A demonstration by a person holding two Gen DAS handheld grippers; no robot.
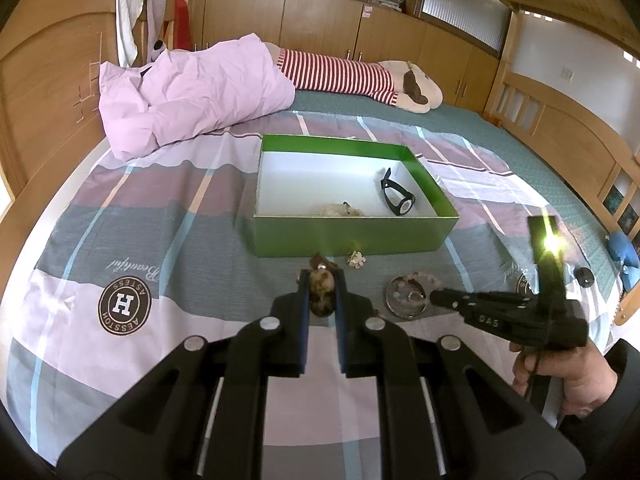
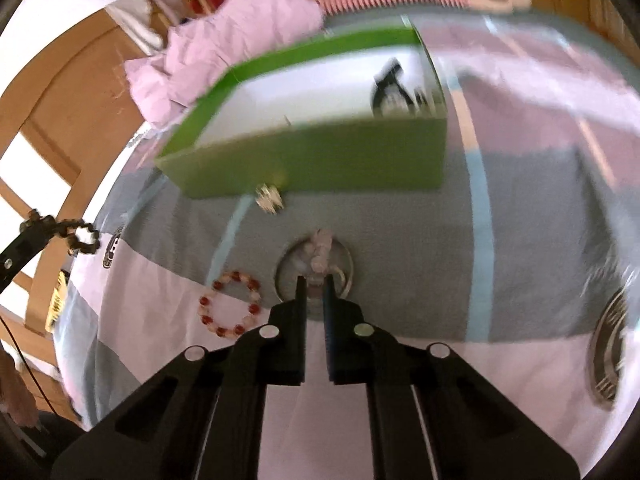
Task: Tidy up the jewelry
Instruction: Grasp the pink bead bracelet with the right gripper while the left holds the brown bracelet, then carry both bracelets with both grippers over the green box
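Observation:
My left gripper is shut on a dark brown bead bracelet and holds it above the bedspread, short of the green box. In the right wrist view that bracelet dangles from the left gripper at the far left. My right gripper is shut on a pale pink bead bracelet over a round metal dish. A red-and-white bead bracelet lies left of the dish. In the box lie a black watch and a pale bead piece.
A small flower-shaped brooch lies on the bedspread just before the box's near wall. A pink quilt and a striped plush toy lie behind the box. A person's hand holds the right gripper. Wooden bed rails border the bed.

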